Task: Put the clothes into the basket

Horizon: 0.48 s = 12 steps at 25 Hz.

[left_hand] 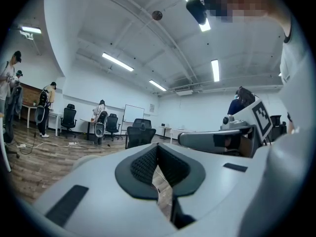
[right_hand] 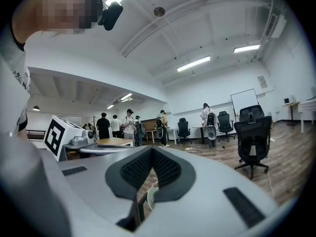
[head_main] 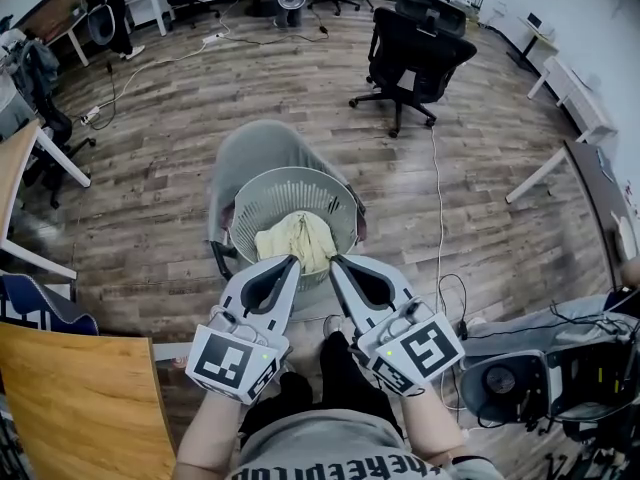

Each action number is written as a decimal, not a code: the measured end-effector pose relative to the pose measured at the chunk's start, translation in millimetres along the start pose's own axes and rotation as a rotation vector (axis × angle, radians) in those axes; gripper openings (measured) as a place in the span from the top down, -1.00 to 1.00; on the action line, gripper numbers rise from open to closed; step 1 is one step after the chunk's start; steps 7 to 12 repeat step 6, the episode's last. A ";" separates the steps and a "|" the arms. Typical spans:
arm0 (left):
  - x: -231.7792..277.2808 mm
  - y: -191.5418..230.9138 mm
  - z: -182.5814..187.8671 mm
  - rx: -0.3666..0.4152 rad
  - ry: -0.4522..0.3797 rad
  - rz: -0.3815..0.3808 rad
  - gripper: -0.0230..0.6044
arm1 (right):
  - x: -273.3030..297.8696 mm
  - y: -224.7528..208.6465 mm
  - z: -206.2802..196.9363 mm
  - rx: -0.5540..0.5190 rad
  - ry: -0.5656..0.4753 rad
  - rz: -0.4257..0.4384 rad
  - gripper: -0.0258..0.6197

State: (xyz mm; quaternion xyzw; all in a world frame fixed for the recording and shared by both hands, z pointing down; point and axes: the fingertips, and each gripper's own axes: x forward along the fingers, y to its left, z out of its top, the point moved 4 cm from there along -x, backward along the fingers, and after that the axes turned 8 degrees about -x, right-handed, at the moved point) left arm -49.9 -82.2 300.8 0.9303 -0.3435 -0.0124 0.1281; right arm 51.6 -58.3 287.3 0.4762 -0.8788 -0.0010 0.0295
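Observation:
A grey slatted basket (head_main: 250, 190) stands on the wooden floor just in front of me, against a grey chair (head_main: 250, 143). A pale yellow cloth (head_main: 297, 240) lies crumpled inside it. My left gripper (head_main: 293, 259) and right gripper (head_main: 334, 260) are held level side by side over the basket's near rim, tips close together. Both are shut with nothing between the jaws. In the left gripper view the closed tips (left_hand: 157, 146) point across the room, with the right gripper (left_hand: 217, 139) beside them. The right gripper view shows its closed tips (right_hand: 151, 148) the same way.
A black office chair (head_main: 415, 53) stands beyond the basket to the right. A wooden tabletop (head_main: 70, 398) is at my near left, and a cart of equipment (head_main: 560, 378) at my near right. A cable (head_main: 438, 198) runs along the floor. Several people (right_hand: 116, 127) stand far back.

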 end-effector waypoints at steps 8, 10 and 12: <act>-5.2 4.1 2.9 -0.003 -0.008 -0.004 0.88 | 3.7 5.4 3.8 -0.012 0.000 -0.004 0.89; -5.2 4.1 2.9 -0.003 -0.008 -0.004 0.88 | 3.7 5.4 3.8 -0.012 0.000 -0.004 0.89; -5.2 4.1 2.9 -0.003 -0.008 -0.004 0.88 | 3.7 5.4 3.8 -0.012 0.000 -0.004 0.89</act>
